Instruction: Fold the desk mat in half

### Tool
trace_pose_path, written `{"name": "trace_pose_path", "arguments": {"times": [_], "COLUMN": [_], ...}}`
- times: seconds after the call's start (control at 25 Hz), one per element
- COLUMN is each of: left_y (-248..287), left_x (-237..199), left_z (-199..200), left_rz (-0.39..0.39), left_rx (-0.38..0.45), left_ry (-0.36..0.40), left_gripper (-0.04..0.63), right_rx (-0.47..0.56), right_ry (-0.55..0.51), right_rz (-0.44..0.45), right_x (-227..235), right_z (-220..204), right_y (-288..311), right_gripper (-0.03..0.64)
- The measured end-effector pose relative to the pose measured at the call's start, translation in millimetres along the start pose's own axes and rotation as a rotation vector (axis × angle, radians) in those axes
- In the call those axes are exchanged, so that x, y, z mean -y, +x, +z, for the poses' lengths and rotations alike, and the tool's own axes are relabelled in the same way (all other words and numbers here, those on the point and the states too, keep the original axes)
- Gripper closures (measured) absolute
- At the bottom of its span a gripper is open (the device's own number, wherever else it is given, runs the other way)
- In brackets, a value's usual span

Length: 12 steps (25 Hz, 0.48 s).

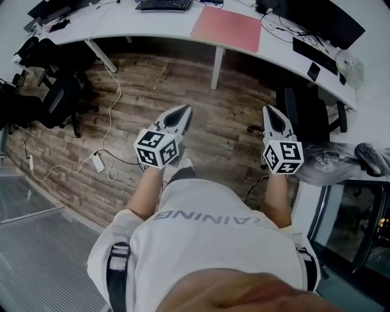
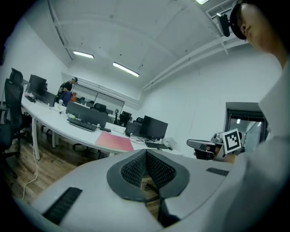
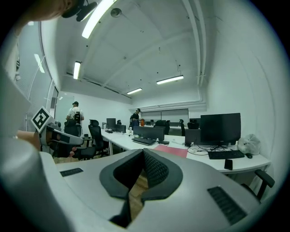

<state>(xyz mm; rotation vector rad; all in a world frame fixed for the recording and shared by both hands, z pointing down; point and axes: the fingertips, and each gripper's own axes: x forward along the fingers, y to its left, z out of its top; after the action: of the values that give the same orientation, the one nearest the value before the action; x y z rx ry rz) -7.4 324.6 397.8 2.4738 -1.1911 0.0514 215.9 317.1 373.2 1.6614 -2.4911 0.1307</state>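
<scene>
Nearest, the left gripper (image 1: 183, 111) and right gripper (image 1: 271, 111) are held out ahead of the person over the wood floor (image 1: 201, 131). Each has its jaws closed together with nothing between them. Beyond the floor, well apart from both, the mat (image 1: 226, 28) lies flat on the white desk (image 1: 152, 25), with a keyboard (image 1: 163, 5) to its left and cables (image 1: 275, 27) to its right. It is probably thin, light and limp, so it should bend easily, though it may slide on the smooth desk. The two near corners look the best places to pinch, one per gripper. It is a plain pinkish-red rectangle, unfolded and bare, close to the desk's front edge.
</scene>
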Motion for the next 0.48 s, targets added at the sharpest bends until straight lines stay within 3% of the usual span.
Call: {"name": "trace_pose_path", "arguments": {"times": [0.48], "left_y": [22.4], "left_x": [-96.9], "left_z": [50.4], "left_rz": [-0.017], "left_rx": [0.006], "left_ry": [0.011], "left_gripper": [0.568], "right_rx": [-0.003], "right_ry": [-0.018], "right_rz": [0.02], "right_x": [-36.5], "right_z": [25.7], "right_y": [105.9], "right_gripper": [0.594]}}
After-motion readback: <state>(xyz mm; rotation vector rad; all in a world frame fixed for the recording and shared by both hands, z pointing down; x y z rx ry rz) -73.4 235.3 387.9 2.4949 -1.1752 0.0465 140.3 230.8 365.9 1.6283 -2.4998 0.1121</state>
